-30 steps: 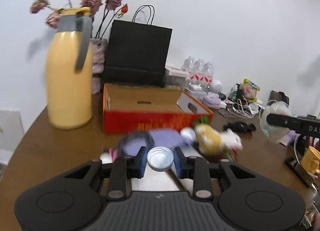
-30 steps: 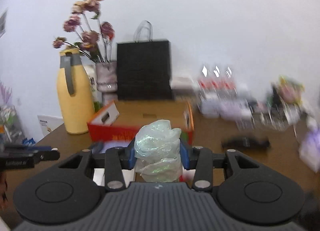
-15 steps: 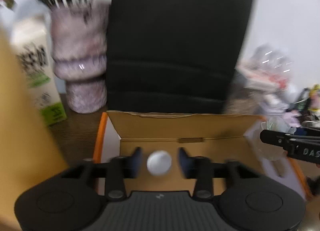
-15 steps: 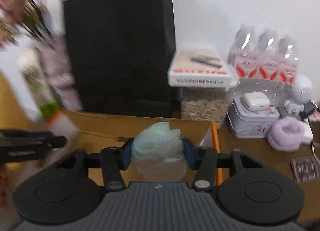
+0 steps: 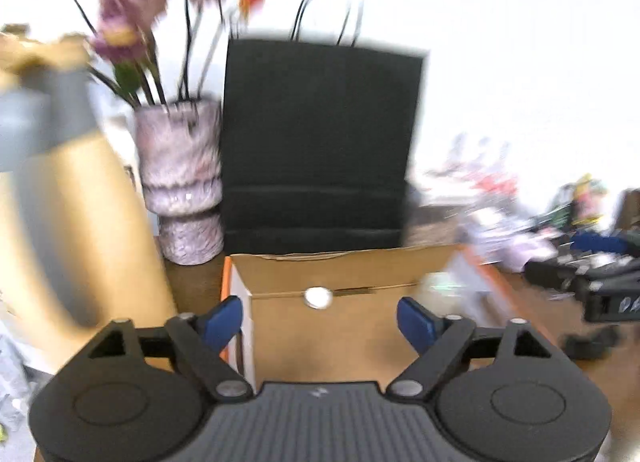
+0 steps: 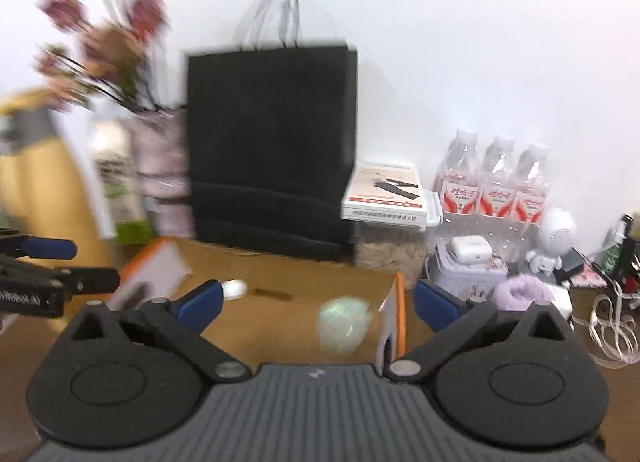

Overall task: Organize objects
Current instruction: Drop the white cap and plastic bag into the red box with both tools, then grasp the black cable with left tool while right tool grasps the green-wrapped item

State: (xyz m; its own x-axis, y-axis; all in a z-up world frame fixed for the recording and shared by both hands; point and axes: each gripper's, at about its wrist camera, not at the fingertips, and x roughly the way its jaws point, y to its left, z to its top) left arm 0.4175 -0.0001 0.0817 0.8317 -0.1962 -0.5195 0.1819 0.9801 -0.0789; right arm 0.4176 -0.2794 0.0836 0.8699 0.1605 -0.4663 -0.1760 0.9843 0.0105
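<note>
Tongs first: both pairs have just been opening and now stand wide apart, nothing between the pads. The left tongs and right tongs both hang over the near edge of the cardboard box. Past them, inside the box, the small round lid sits dead ahead of the left pair, and the crumpled clear wrap is ahead of the right pair, by the box's right wall. Looks like both drops are done, so next pickup is elsewhere on the worktop.
</note>
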